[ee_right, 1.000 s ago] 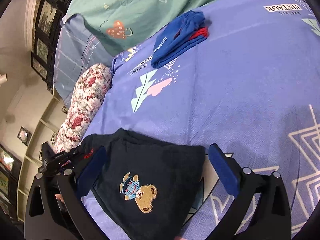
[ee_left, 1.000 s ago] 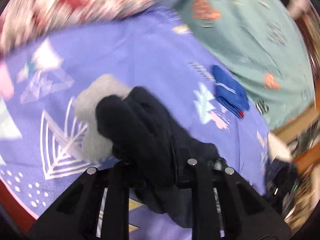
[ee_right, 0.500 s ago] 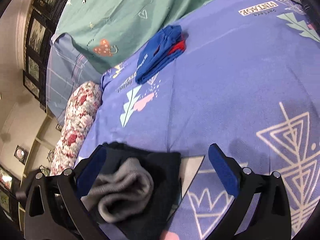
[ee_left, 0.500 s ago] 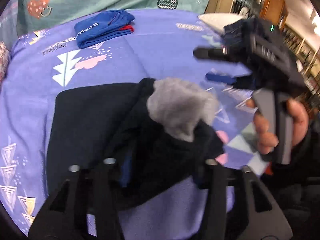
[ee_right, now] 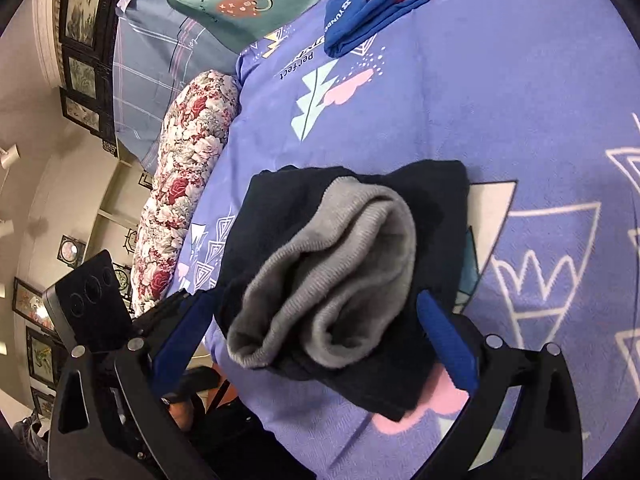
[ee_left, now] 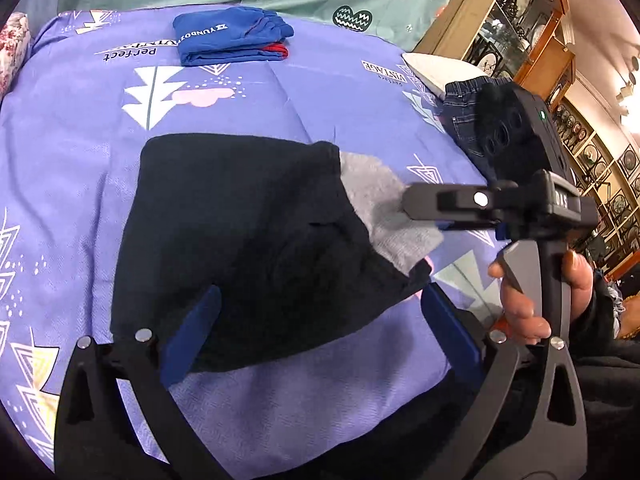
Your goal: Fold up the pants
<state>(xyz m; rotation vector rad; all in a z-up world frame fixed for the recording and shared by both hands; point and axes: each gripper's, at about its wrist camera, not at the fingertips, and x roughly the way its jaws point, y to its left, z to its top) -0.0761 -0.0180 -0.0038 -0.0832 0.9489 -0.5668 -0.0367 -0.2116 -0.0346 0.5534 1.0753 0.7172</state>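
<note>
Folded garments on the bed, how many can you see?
3: dark pants with grey cuffs in front of both grippers, blue shorts at the far side, jeans at the right edge, partly hidden. More may be out of view.

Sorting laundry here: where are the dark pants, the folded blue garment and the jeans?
dark pants (ee_left: 240, 240), left wrist view, flat dark panel
folded blue garment (ee_left: 228, 42), left wrist view, top layer
jeans (ee_left: 460, 112), left wrist view, waistband area
</note>
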